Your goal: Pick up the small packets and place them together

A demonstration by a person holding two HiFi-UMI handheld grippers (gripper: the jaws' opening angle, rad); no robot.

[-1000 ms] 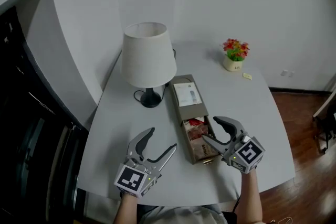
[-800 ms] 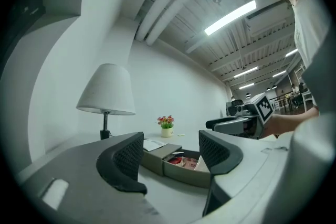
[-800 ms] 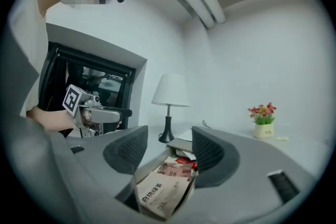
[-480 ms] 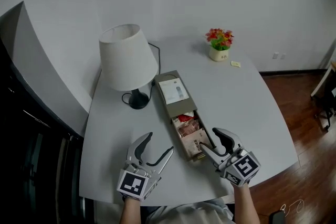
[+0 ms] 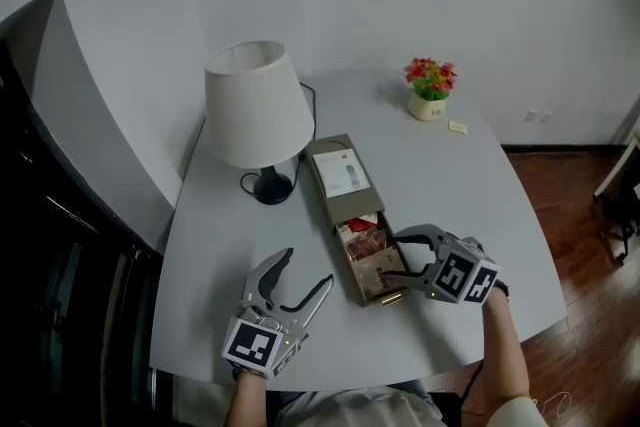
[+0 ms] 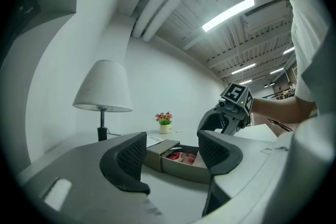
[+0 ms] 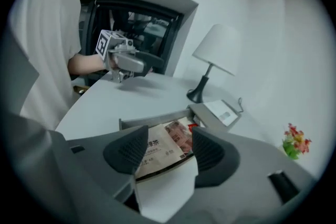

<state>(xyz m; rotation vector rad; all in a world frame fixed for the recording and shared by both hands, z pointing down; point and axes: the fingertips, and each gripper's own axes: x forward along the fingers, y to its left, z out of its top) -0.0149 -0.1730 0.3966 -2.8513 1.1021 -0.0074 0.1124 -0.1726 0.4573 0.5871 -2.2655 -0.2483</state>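
Observation:
A long grey-brown box (image 5: 334,150) lies mid-table with its drawer (image 5: 350,272) pulled out toward me. Inside lie a brown packet (image 5: 378,272) (image 7: 157,150) and red packets (image 5: 362,237) (image 7: 178,134). My right gripper (image 5: 392,256) (image 7: 168,152) points left at the drawer's right side. Its jaws stand open just over the brown packet's edge and press on nothing. My left gripper (image 5: 308,270) (image 6: 173,155) hovers open and empty left of the drawer, low over the table.
A white-shaded lamp (image 5: 256,105) stands left of the box, its cord behind it. A small pot of flowers (image 5: 430,90) and a yellow scrap (image 5: 457,127) sit at the far right. A white card (image 5: 341,177) lies on the box top. The table edge (image 5: 330,383) is close in front.
My right gripper has swung round to point left and moved in against the drawer, its jaws slightly narrower. The left gripper has stayed roughly in place.

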